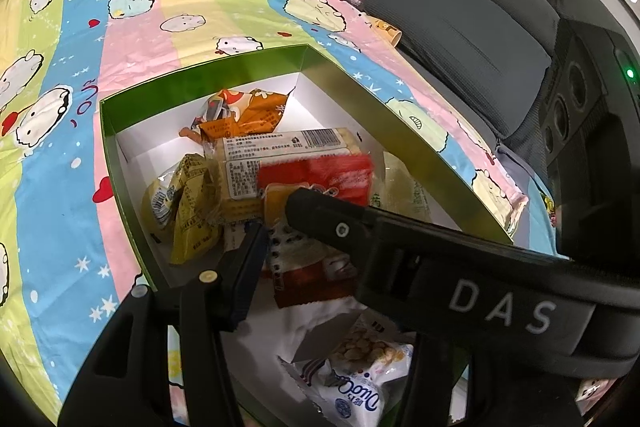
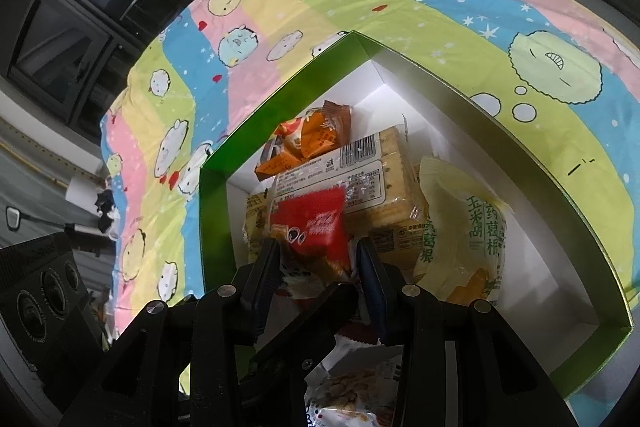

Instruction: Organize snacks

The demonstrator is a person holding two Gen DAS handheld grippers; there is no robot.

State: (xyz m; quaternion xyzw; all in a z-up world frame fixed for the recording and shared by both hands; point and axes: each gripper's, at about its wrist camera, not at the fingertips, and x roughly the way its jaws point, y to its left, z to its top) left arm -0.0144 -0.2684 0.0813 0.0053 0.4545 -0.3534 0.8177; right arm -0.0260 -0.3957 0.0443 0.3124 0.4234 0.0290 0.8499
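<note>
The right gripper (image 2: 318, 259) pinches the red snack packet (image 2: 310, 217) above the green box (image 2: 214, 211). It looks light, crinkly and slippery, best held by its edge. The left gripper (image 1: 276, 219) sits part open, nothing clearly between its fingers.

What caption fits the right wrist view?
Right gripper shut on a red snack packet over the green box of snacks.

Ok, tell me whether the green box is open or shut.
Open. The green box has no lid on it: its white inside shows in both views, with snack packets such as the cracker pack piled inside.
</note>
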